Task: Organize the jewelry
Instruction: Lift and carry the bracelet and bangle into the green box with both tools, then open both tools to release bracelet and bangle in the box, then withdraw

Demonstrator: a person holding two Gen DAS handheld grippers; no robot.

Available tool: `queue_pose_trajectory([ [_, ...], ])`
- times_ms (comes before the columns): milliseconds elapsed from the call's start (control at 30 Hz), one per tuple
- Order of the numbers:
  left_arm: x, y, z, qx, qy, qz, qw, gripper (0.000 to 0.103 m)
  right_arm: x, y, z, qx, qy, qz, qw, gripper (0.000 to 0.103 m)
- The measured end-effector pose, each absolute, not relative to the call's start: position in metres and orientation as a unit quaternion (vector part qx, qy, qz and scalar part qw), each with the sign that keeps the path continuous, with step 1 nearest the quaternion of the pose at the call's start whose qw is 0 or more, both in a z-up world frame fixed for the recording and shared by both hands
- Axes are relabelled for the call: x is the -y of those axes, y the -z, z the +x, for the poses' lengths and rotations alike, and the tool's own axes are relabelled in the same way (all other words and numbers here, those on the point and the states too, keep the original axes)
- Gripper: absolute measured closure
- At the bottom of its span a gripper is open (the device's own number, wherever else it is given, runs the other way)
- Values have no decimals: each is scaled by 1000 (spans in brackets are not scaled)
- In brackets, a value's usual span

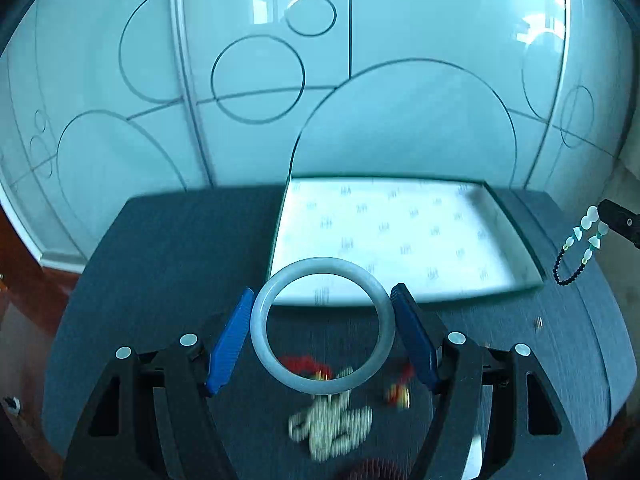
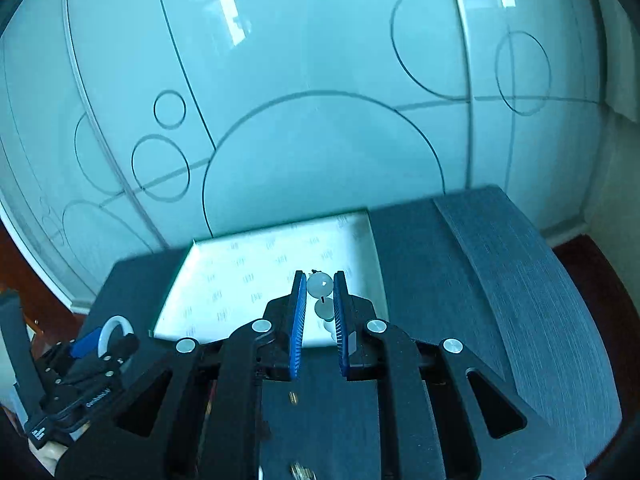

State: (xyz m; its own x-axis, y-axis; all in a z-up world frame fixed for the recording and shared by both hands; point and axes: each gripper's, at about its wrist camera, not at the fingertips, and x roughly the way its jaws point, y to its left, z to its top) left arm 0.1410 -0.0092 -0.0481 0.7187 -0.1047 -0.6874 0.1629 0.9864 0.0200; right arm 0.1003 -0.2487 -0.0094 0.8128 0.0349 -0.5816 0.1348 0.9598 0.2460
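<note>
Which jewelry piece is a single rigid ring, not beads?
The pale bangle held in the left gripper; the bracelet and the table pieces are strung beads.

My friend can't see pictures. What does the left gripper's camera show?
The left gripper holds a pale round bangle between its blue fingers, above a dark table. Behind it sits a white tray; blurry beads lie below.

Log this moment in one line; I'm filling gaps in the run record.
left tool: shut on pale bangle | right tool: shut on bead bracelet | both above dark table | white tray: nothing in it
</note>
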Motion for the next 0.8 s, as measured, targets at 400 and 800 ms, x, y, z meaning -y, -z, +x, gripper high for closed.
queue_pose_trajectory([
  [400, 32, 109, 239, -420, 60, 43, 904, 33, 256, 91, 187, -384, 33, 159, 909, 89],
  [800, 32, 143, 253, -455, 56, 50, 887, 33, 256, 138, 195, -431, 55, 128, 891, 85],
])
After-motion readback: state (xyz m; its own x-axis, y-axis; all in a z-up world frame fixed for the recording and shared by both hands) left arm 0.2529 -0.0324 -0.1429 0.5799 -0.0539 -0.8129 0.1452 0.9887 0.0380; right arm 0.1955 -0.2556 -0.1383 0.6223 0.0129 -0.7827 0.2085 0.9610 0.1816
